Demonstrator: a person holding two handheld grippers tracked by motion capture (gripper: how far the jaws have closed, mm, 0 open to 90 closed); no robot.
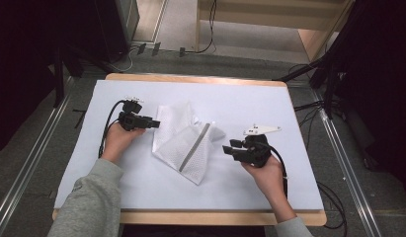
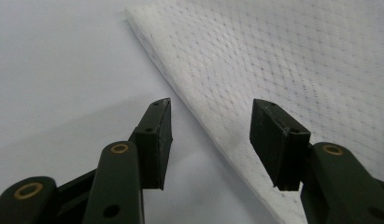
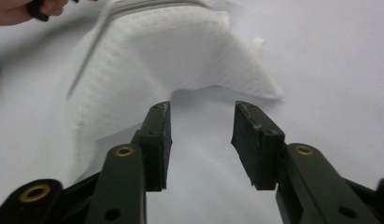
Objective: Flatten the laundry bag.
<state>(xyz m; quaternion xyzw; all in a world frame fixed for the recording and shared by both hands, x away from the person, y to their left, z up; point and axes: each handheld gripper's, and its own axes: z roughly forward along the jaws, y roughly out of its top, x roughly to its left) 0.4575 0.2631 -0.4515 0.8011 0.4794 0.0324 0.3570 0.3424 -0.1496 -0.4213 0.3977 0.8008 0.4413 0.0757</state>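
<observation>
A white mesh cloth (image 1: 177,140) with a grey strip (image 1: 195,148) lies folded in the middle of the table. My left gripper (image 1: 155,122) is at the cloth's left edge. In the left gripper view the left gripper (image 2: 210,140) stands open, and the cloth's edge (image 2: 283,56) runs between the jaws with no pad pressing on it. My right gripper (image 1: 229,148) is just right of the cloth, apart from it. In the right gripper view the right gripper (image 3: 201,140) is open and empty, with the cloth (image 3: 157,56) lying beyond its tips.
A white sheet (image 1: 269,98) covers the wooden table (image 1: 190,79). Cables (image 1: 334,207) trail over the floor at the right, and metal rails (image 1: 32,158) run along both sides. The other hand (image 3: 21,11) shows at the top left of the right gripper view.
</observation>
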